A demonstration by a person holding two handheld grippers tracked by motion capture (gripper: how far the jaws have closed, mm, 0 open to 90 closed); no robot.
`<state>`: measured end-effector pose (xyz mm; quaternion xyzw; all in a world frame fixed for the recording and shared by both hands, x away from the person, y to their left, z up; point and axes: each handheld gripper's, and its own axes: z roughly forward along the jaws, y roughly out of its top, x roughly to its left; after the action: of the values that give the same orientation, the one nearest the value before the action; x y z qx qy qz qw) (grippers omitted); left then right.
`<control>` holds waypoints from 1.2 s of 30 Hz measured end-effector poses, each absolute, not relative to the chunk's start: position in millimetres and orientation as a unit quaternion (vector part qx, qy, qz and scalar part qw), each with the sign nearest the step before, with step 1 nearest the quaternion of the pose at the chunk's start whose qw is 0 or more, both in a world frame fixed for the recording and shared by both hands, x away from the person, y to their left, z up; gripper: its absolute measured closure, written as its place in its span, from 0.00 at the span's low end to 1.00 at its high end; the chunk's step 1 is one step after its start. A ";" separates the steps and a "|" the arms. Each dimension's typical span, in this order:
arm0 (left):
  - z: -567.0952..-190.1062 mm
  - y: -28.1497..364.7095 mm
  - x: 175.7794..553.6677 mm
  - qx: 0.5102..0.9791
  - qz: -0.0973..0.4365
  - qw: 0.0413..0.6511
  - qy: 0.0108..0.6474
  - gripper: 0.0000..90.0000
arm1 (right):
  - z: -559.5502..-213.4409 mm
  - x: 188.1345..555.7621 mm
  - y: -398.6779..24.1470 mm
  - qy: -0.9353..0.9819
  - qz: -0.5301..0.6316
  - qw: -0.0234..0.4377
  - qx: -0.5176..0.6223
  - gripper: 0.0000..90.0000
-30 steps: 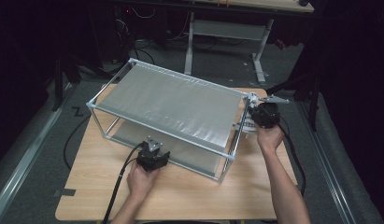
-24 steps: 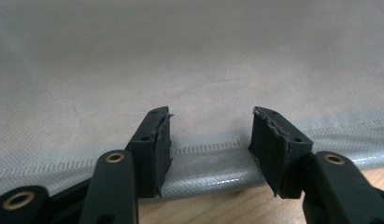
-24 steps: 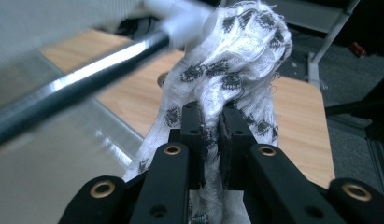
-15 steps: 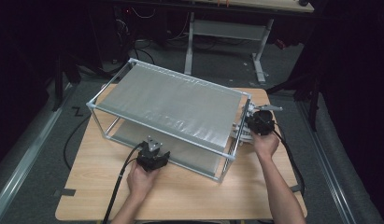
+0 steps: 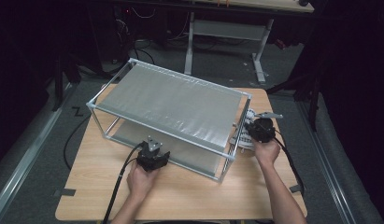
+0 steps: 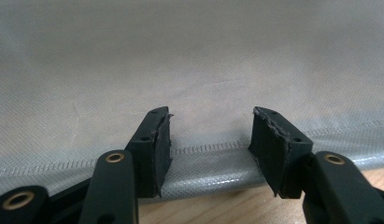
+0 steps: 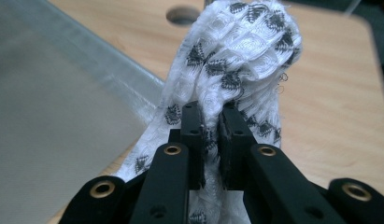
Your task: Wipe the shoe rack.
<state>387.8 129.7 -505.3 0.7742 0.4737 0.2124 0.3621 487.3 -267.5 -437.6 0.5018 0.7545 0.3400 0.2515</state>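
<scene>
At about 7 o'clock on the wooden table (image 5: 91, 186), the left gripper (image 5: 153, 158) is held against the near lower edge of the grey fabric rack (image 5: 171, 107). In the left gripper view its jaws are seen standing apart, with the stitched hem of the lower shelf (image 6: 203, 154) lying between them but not pinched. No change is seen here against the earlier high views: the hand has been kept in the same spot.

Further right, at about 3 o'clock, the right gripper (image 5: 259, 129) is seen beside the rack's right end. Its jaws are clamped on a white patterned cloth (image 7: 236, 60), which is bunched and stands up between the fingers (image 7: 192, 126). A second ago this gripper was held higher and a little further out; it has since been lowered and drawn in toward the frame's corner post, so the cloth (image 5: 243, 137) now hangs just beside the rack's end.

It is judged that the cloth is being brought down to the lower shelf, which is steadied from the front; insertion has not yet been made.
</scene>
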 end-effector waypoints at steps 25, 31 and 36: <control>-505.4 129.6 387.8 0.773 0.213 0.363 0.474 0.53 | -383.5 389.9 -302.5 0.741 0.384 0.304 0.459 0.91; -505.4 129.5 387.8 0.773 0.213 0.363 0.474 0.53 | -368.8 374.9 -298.1 0.744 0.399 0.303 0.443 0.91; -505.4 129.6 387.8 0.773 0.213 0.363 0.474 0.53 | -355.0 364.0 -290.0 0.747 0.411 0.302 0.426 0.91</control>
<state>387.8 129.6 -505.4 0.7732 0.4743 0.2130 0.3631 364.0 -290.0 -355.0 0.4256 0.7474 0.4108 0.3025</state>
